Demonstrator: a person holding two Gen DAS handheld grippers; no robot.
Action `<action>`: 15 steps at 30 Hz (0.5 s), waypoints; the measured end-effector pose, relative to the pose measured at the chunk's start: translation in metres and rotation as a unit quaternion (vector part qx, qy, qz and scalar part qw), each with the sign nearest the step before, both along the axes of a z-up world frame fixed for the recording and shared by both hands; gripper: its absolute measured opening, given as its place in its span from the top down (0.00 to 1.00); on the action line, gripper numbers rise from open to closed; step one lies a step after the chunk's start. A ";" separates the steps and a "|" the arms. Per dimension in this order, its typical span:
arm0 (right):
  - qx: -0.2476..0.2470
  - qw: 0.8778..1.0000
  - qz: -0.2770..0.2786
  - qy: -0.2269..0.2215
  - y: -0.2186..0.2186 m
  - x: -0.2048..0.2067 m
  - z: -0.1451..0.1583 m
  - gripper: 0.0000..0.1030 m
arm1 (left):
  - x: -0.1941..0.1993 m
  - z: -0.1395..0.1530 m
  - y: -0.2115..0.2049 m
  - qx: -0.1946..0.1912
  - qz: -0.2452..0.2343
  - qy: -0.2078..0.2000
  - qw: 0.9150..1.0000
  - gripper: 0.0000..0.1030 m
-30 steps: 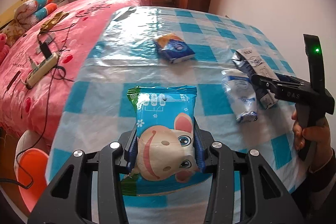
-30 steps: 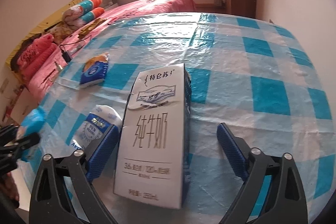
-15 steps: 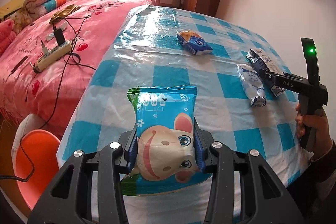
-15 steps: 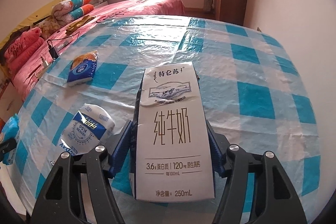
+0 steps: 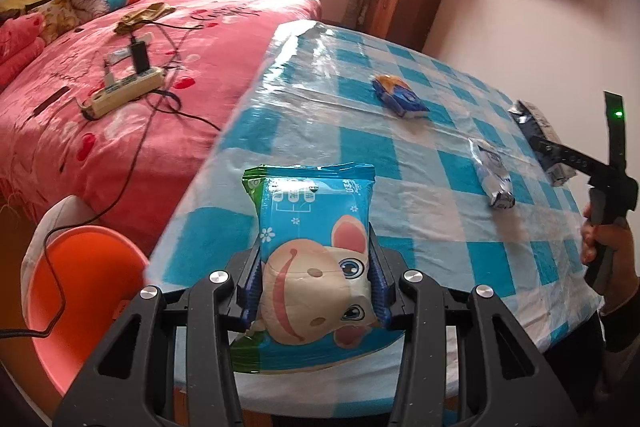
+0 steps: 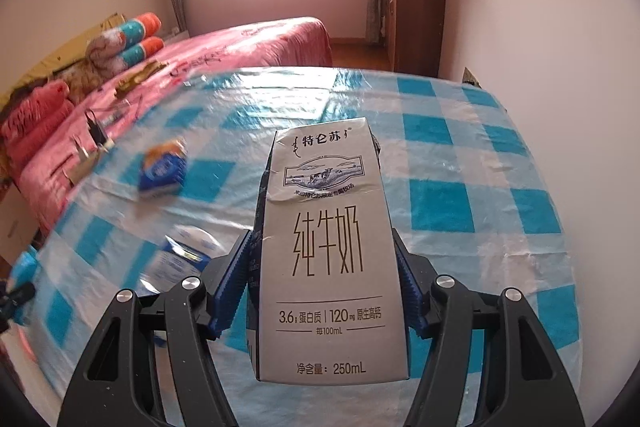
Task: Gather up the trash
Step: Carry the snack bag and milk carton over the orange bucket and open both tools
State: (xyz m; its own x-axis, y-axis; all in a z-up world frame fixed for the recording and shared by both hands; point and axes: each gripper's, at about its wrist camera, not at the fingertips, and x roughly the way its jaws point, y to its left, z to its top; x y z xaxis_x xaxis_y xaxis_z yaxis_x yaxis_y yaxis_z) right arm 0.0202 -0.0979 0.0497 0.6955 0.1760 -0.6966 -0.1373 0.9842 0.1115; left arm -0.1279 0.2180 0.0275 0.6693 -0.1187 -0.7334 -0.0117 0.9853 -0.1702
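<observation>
Trash is held in both grippers. In the left wrist view, the left gripper [image 5: 315, 281] is seen at the lower centre of the frame, its jaws pinching a blue wet-wipe packet [image 5: 314, 259] printed with a cartoon animal; the packet is held upright above the near edge of the desk [image 5: 360, 155], which is covered with a blue-and-white checked cloth under clear plastic. At the lower left of that frame an orange bin [image 5: 80, 291] is seen beside the desk, below the edge of a pink bed [image 5: 120, 75] on which a power strip [image 5: 124, 93] and its cables lie.

In the right wrist view, the right gripper [image 6: 322, 275] is shown at the lower centre with its jaws pressed against the two sides of a white milk carton [image 6: 328, 247], which is gripped upright over the checked cloth. From the left wrist view the same gripper is seen at the right edge, held by a hand [image 5: 608, 247].

Two more pieces are left lying on the desk: a blue snack packet [image 5: 398, 95] at the upper centre of the left wrist view, and a crumpled white-and-blue pouch [image 5: 494, 179] to the right of centre, well apart from one another. A wooden cabinet [image 5: 404, 7] stands against the far wall.
</observation>
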 end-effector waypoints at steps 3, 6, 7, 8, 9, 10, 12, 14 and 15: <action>0.023 1.000 0.012 -0.007 0.009 -0.005 0.018 0.36 | -0.007 0.003 0.014 -0.002 0.018 -0.005 1.000 0.56; 0.039 0.998 0.038 -0.013 0.027 -0.011 0.034 0.36 | -0.016 0.006 0.031 0.001 0.039 -0.009 0.999 0.56; 0.044 0.998 0.048 -0.014 0.034 -0.013 0.039 0.36 | -0.021 0.007 0.038 0.002 0.049 -0.009 0.999 0.56; 0.048 0.997 0.063 -0.016 0.045 -0.016 0.044 0.36 | -0.024 0.007 0.044 0.003 0.055 -0.009 0.998 0.56; 0.050 0.996 0.076 -0.017 0.055 -0.018 0.048 0.36 | -0.028 0.008 0.050 0.004 0.063 -0.010 0.998 0.56; 0.052 0.994 0.090 -0.016 0.065 -0.021 0.051 0.36 | -0.032 0.008 0.056 0.005 0.070 -0.010 0.997 0.56; 0.065 0.989 0.132 -0.007 0.094 -0.026 0.057 0.36 | -0.041 0.008 0.072 0.008 0.091 -0.010 0.996 0.56; 0.072 0.984 0.165 0.000 0.119 -0.031 0.059 0.36 | -0.048 0.008 0.085 0.011 0.109 -0.009 0.994 0.56; 0.077 0.979 0.187 0.007 0.134 -0.033 0.060 0.36 | -0.052 0.007 0.092 0.012 0.119 -0.008 0.993 0.56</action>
